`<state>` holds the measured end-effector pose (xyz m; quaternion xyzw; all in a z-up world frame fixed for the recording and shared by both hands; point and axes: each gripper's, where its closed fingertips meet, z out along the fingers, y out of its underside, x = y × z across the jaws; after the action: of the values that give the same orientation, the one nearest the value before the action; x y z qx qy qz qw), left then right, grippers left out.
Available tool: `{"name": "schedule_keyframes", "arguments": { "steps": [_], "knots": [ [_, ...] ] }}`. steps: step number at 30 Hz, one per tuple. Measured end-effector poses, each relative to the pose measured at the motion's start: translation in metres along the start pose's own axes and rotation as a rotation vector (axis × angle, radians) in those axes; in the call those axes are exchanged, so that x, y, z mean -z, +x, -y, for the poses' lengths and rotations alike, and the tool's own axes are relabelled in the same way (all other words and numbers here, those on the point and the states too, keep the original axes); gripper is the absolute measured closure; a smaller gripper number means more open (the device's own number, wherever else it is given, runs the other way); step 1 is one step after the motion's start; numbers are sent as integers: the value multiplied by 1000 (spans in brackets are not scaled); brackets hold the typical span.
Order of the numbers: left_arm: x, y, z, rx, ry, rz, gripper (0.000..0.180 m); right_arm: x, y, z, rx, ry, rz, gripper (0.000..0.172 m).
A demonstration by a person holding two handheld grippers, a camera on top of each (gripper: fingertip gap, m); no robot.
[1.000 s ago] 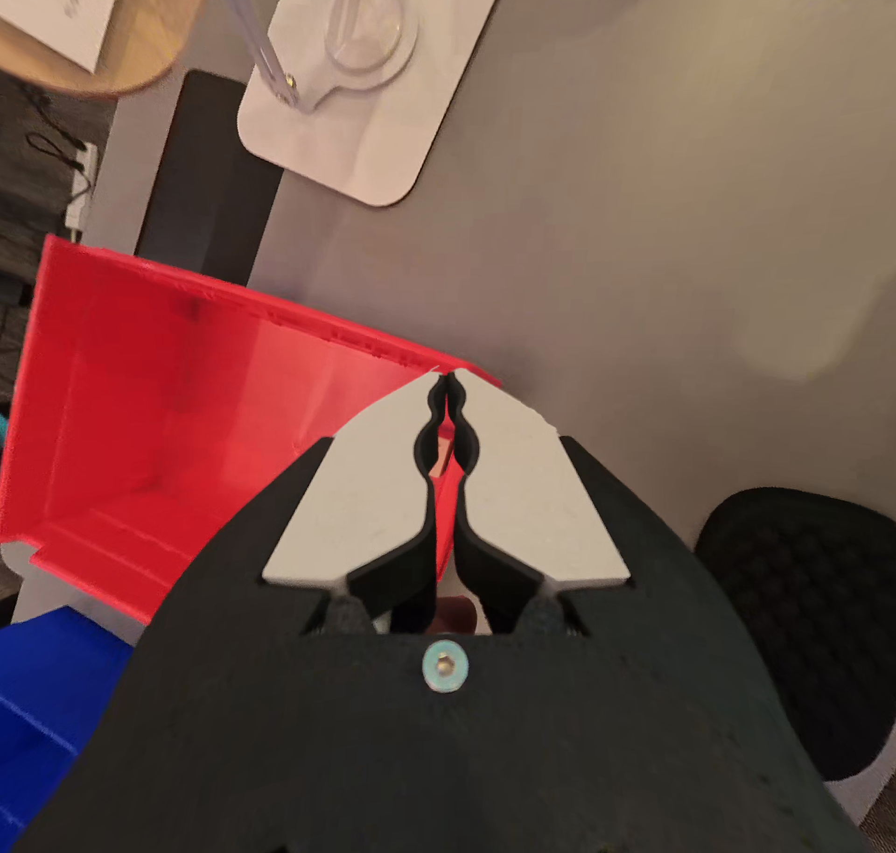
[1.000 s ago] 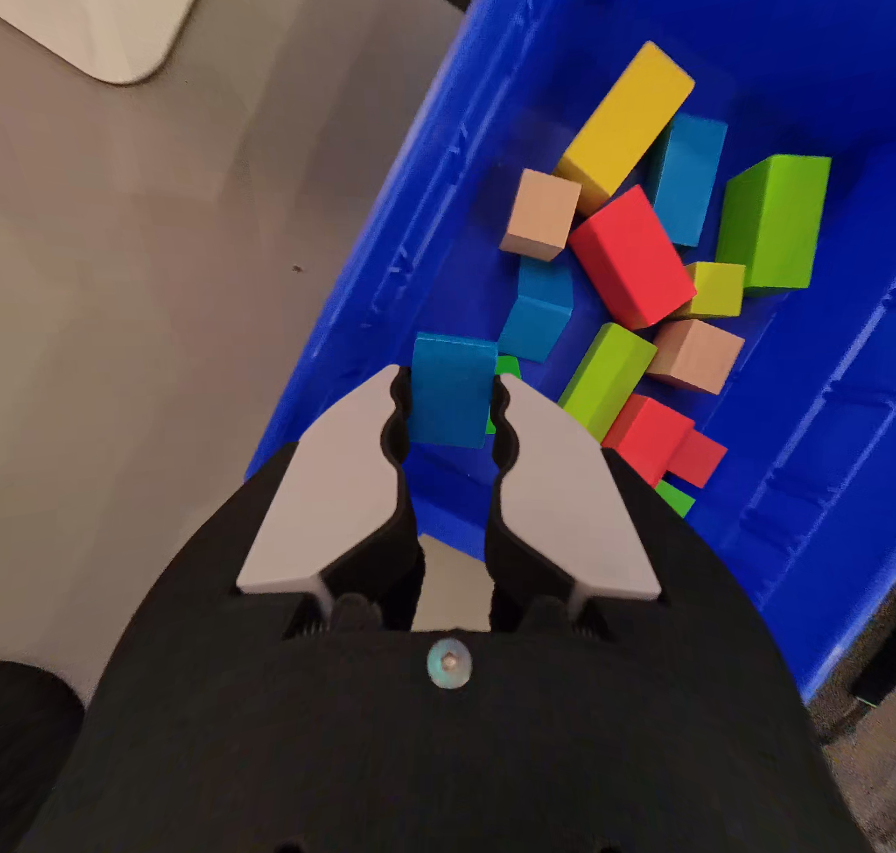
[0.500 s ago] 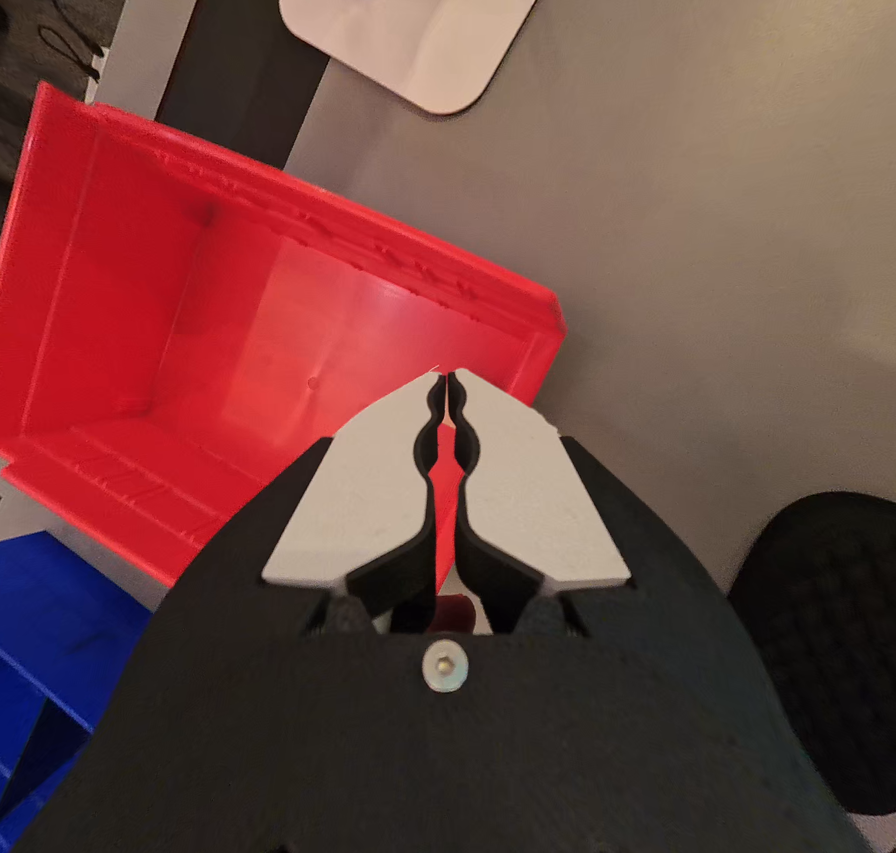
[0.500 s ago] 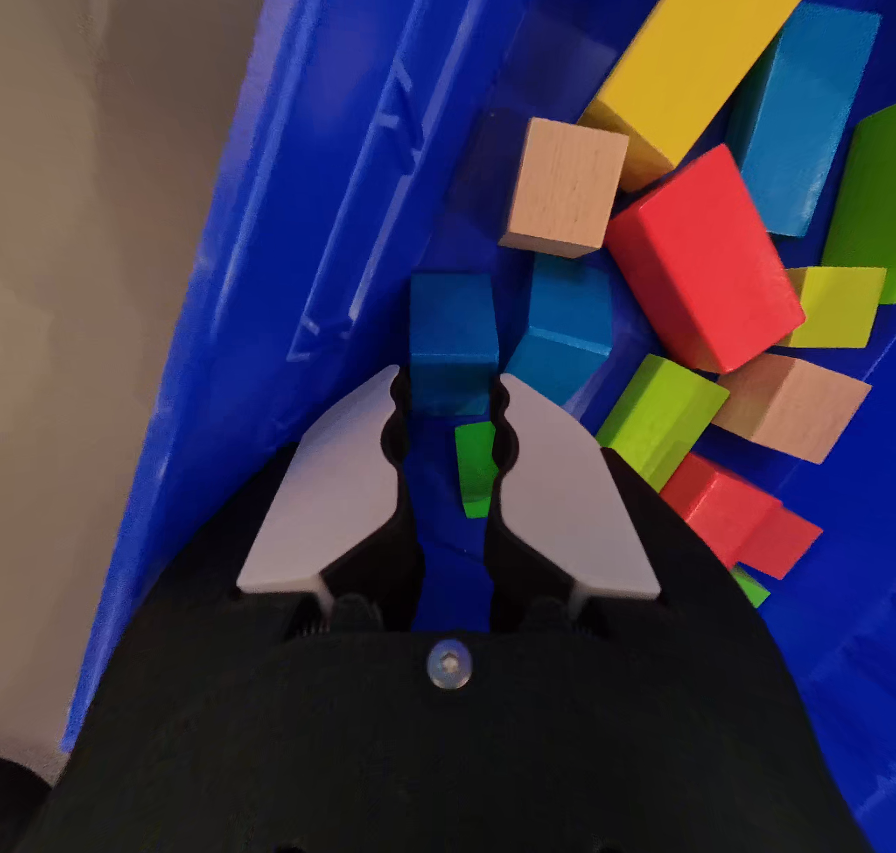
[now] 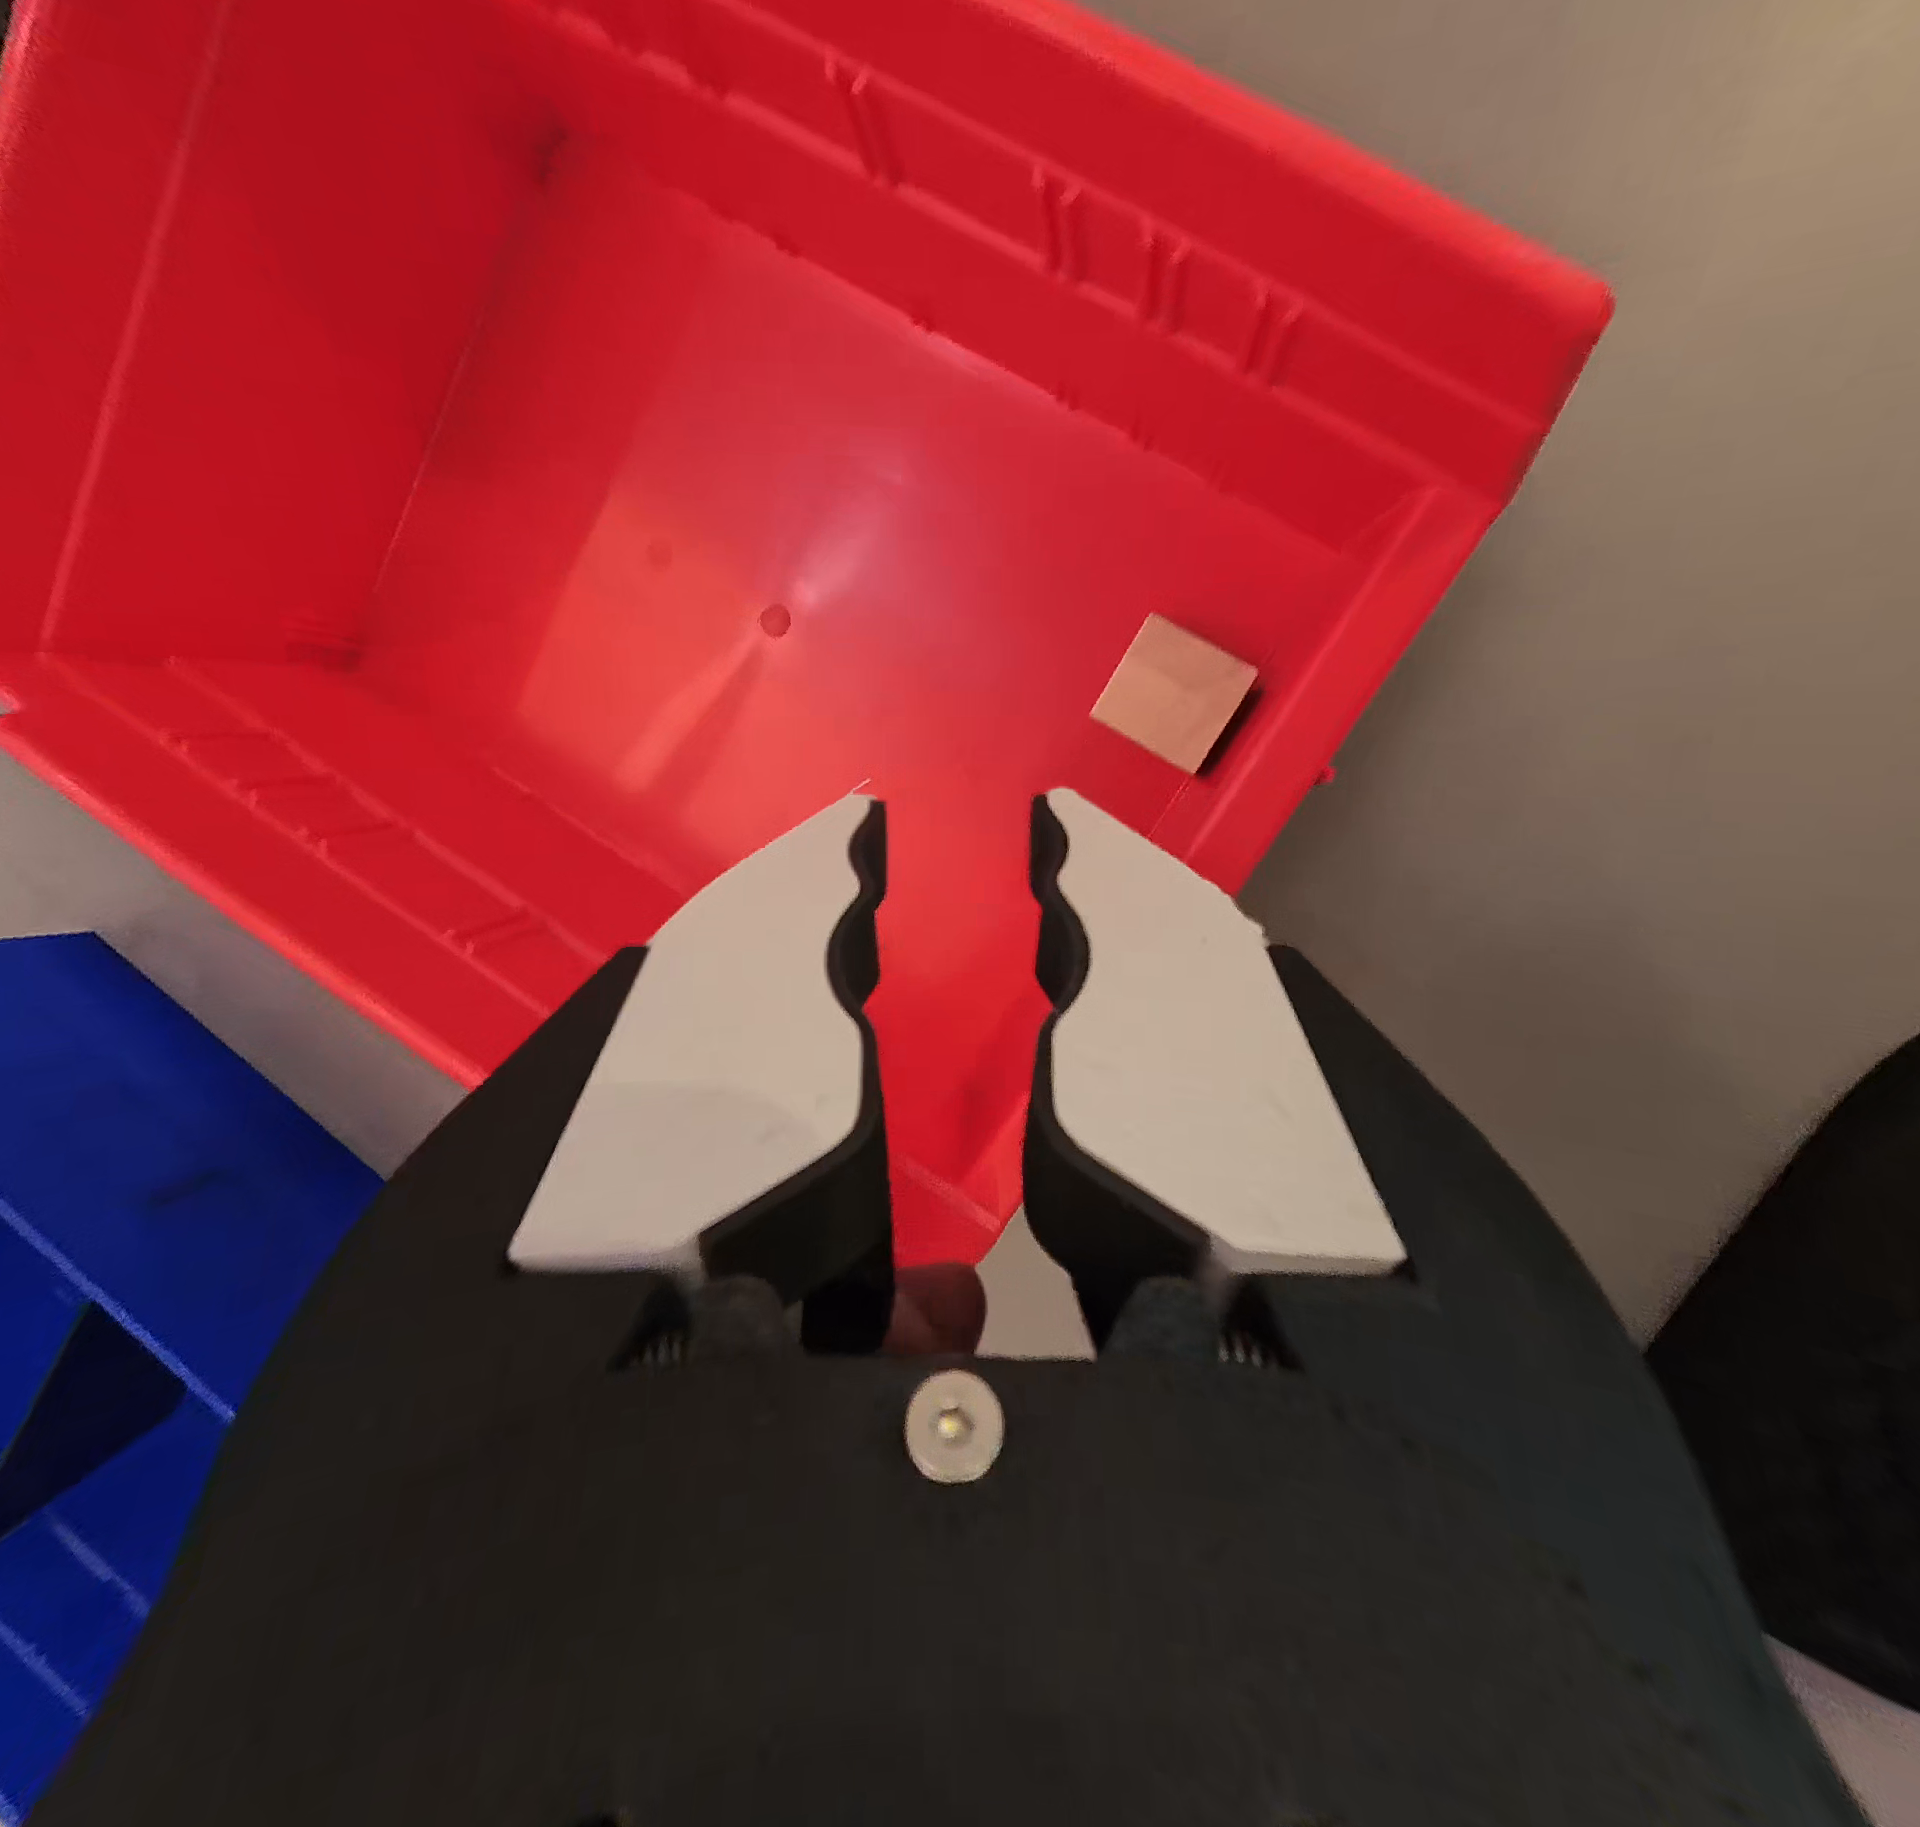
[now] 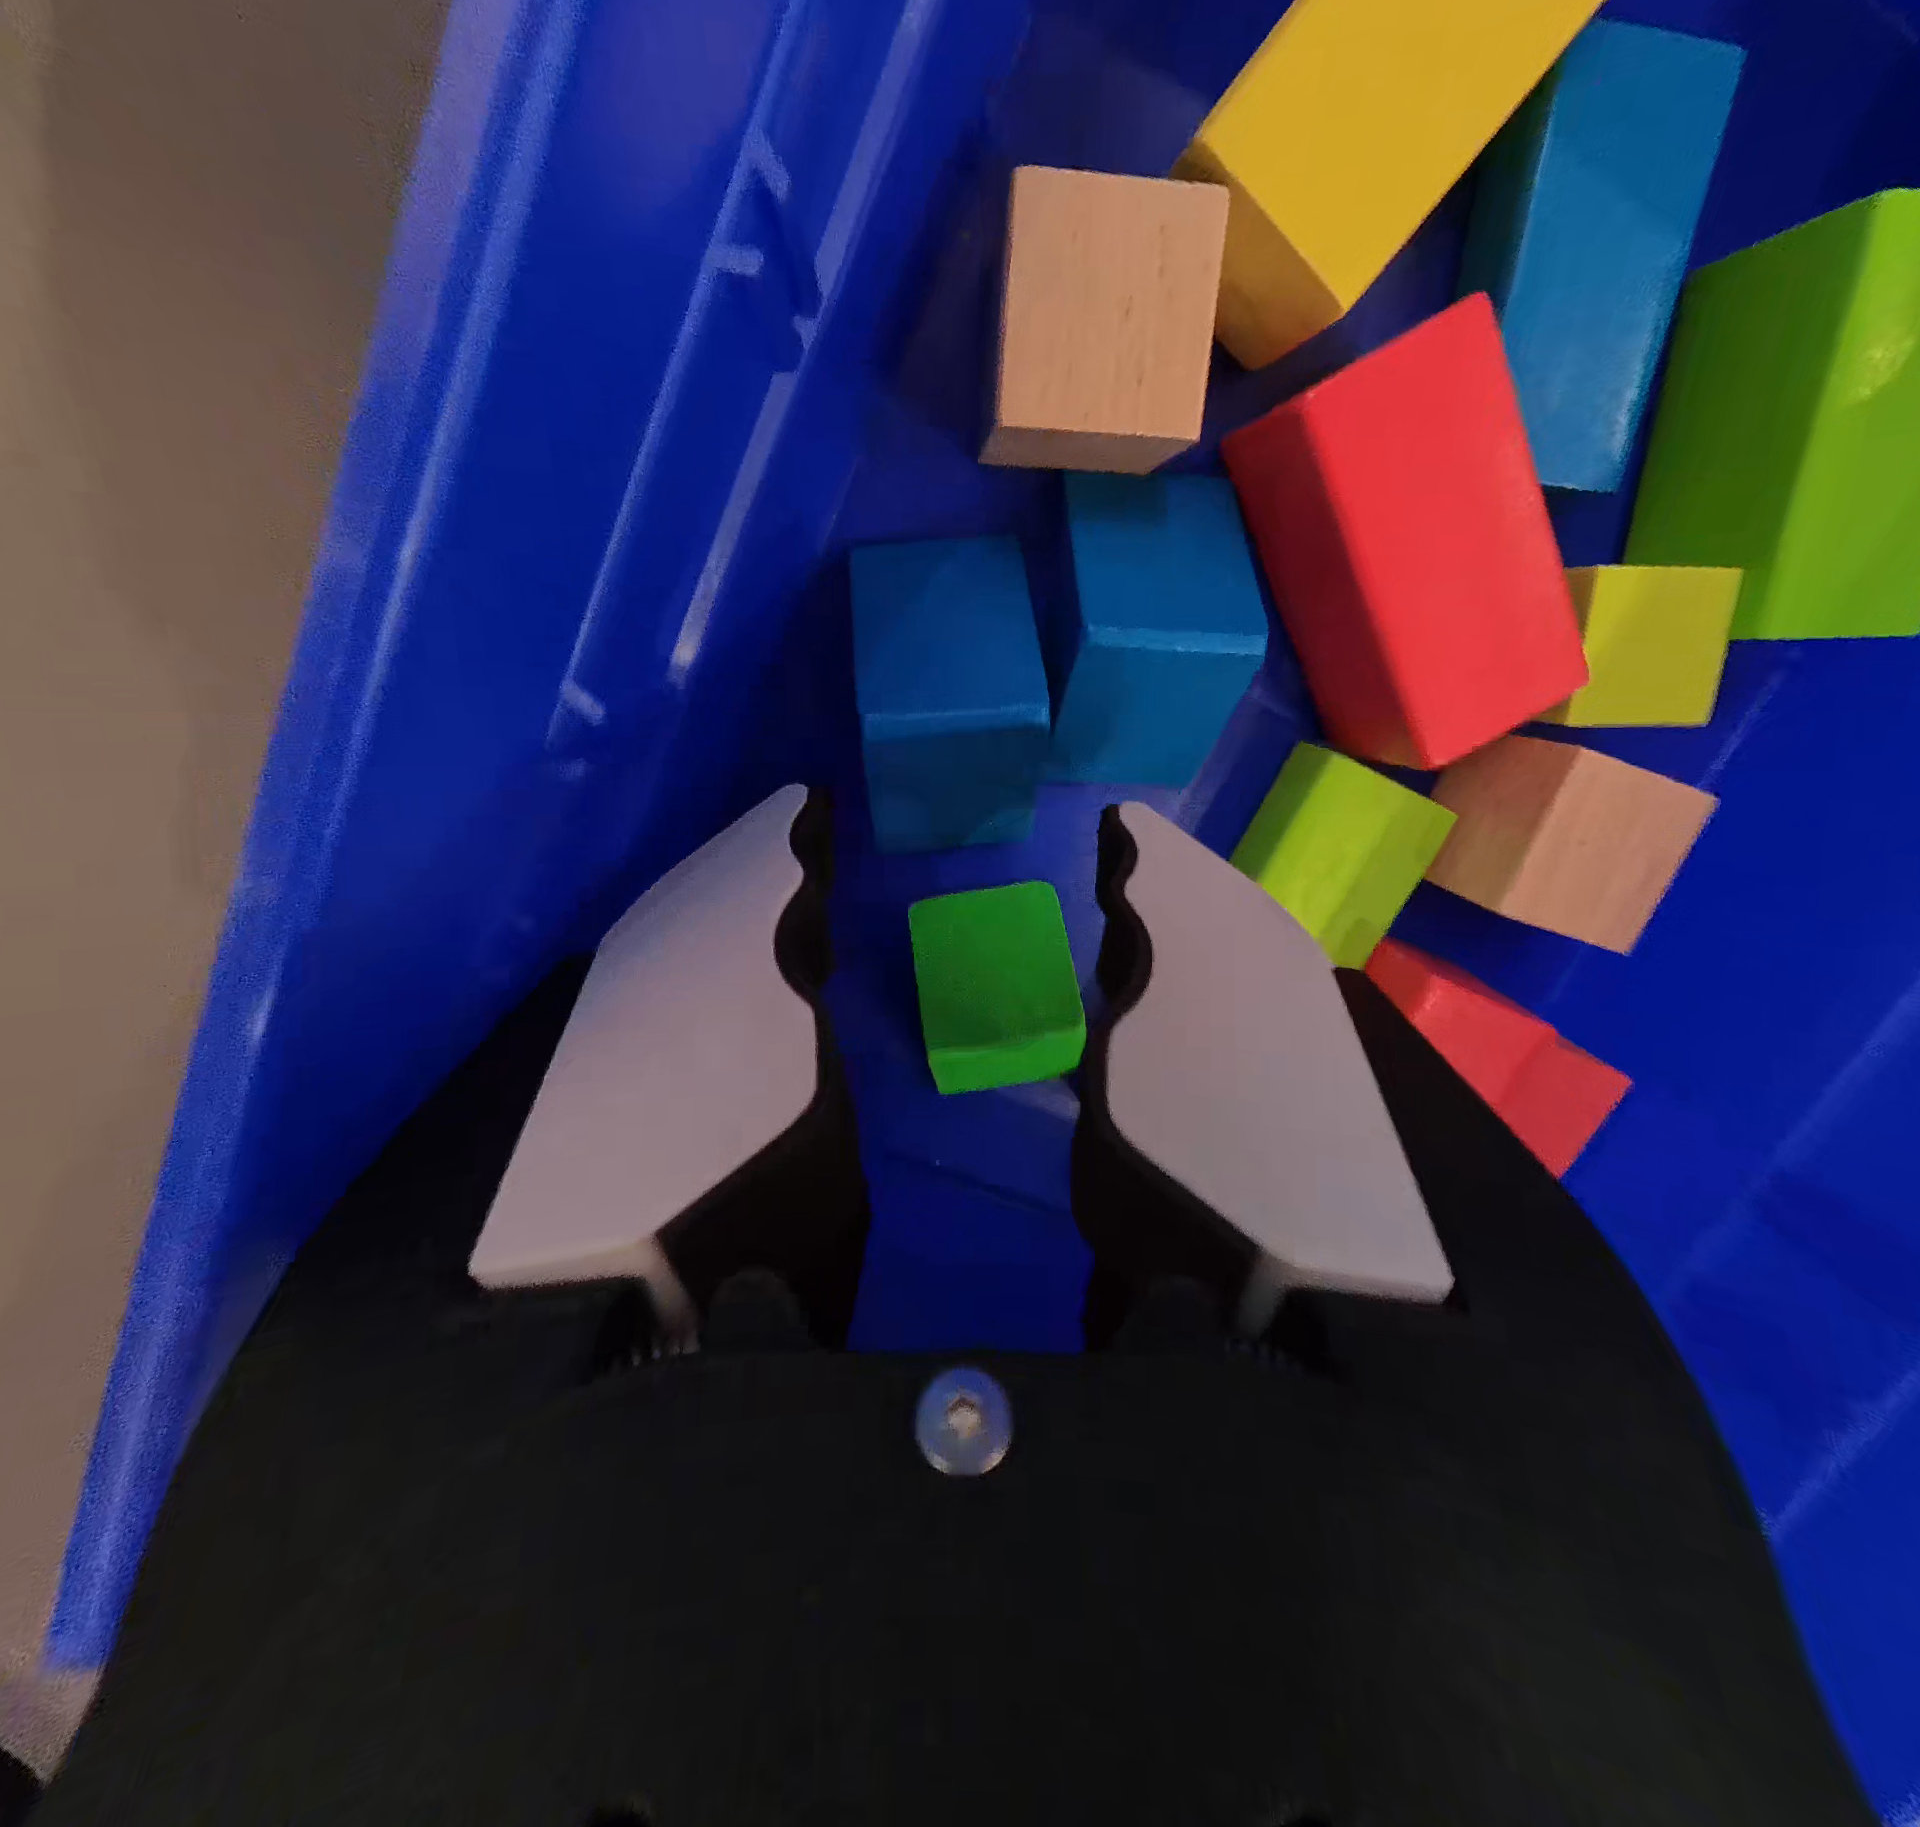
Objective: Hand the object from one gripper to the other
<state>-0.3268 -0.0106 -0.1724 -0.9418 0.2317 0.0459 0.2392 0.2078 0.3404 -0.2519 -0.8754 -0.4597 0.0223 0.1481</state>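
Left gripper [image 5: 957, 811], jaws spread with nothing between them, hangs over a red bin [image 5: 1538, 343] that holds one natural-wood cube [image 5: 1174, 707] at its 4 o'clock corner. Right gripper [image 6: 961, 821], jaws likewise spread and holding nothing, hangs in the blue bin [image 6: 623, 427] of coloured blocks, a blue block [image 6: 945, 655] lying just beyond its tips at 12 o'clock. Judged state: one cube delivered; the next pick and handover are not yet begun.

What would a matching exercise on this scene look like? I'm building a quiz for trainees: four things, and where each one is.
Things:
1. tan cube
2. small green block
3. yellow block
4. left gripper

Places:
A. seen between the right gripper's open fingers
B. in the red bin, near its wall
C. above the red bin, open and empty
D. at the far end of the blue bin

Pairs: 1-B, 2-A, 3-D, 4-C
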Motion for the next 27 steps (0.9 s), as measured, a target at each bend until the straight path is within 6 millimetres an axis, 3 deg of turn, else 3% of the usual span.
{"name": "schedule_keyframes", "arguments": {
  "steps": [4,11,18,23,27],
  "knots": [
    [1,-14,-17,-65,-36,19,140,22,0,-1,-3,63,-23,123],
    [-16,-10,-34,-311,-114,-92,127,58,-14,-2,11,162,-29,126],
    [-50,31,-5,-409,-75,-300,127,68,-26,-6,33,174,-53,132],
    [-68,41,1,-398,-132,-394,130,71,-27,-6,26,183,-45,132],
    [-70,45,3,-350,-157,-466,134,72,-26,-3,36,188,-52,133]
  ]
}}
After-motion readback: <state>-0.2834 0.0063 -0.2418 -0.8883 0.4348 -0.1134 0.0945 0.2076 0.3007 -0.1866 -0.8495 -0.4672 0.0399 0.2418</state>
